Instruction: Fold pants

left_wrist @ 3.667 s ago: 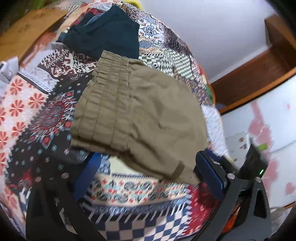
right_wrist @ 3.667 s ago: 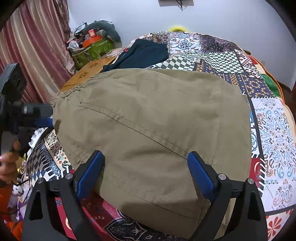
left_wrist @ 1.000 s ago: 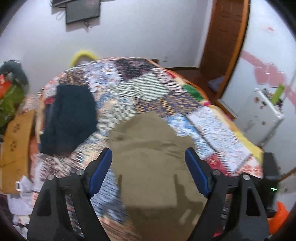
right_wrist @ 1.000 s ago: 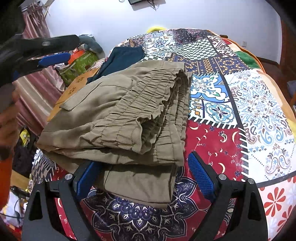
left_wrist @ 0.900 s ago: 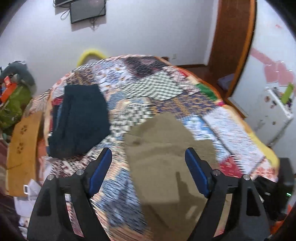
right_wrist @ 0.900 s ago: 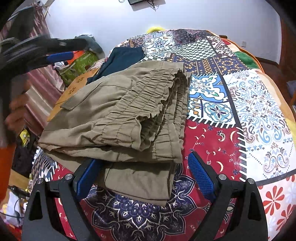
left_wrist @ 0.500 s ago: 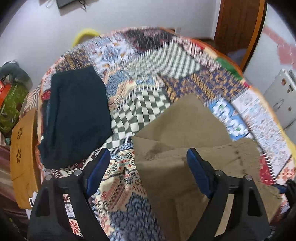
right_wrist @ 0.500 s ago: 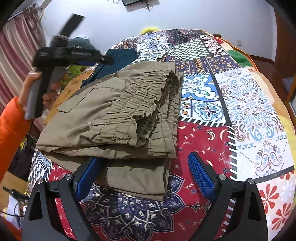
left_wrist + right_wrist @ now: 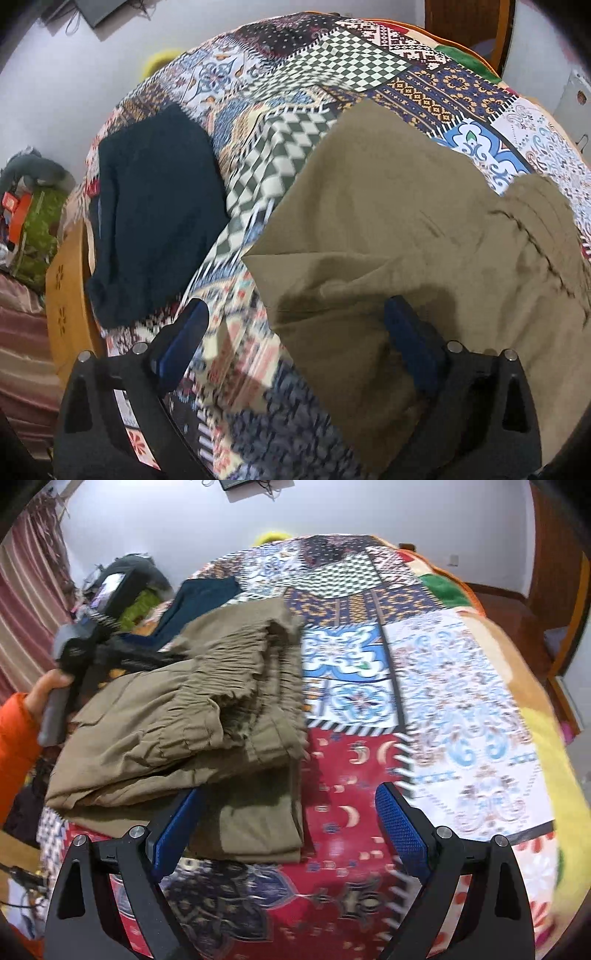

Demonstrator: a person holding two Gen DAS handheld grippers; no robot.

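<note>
A patchwork quilt [image 9: 461, 686] covers the bed under me. On it lie the olive pants [image 9: 406, 229], folded into a thick stack with the gathered waistband on top. A dark folded garment [image 9: 155, 206] sits beside them, apart. My left gripper [image 9: 295, 332] hangs over the near edge of the pants, its jaws opening, pressing on no cloth. My right gripper [image 9: 284, 823] has its jaws wide apart over the stack's lower corner, gripping nothing.
</note>
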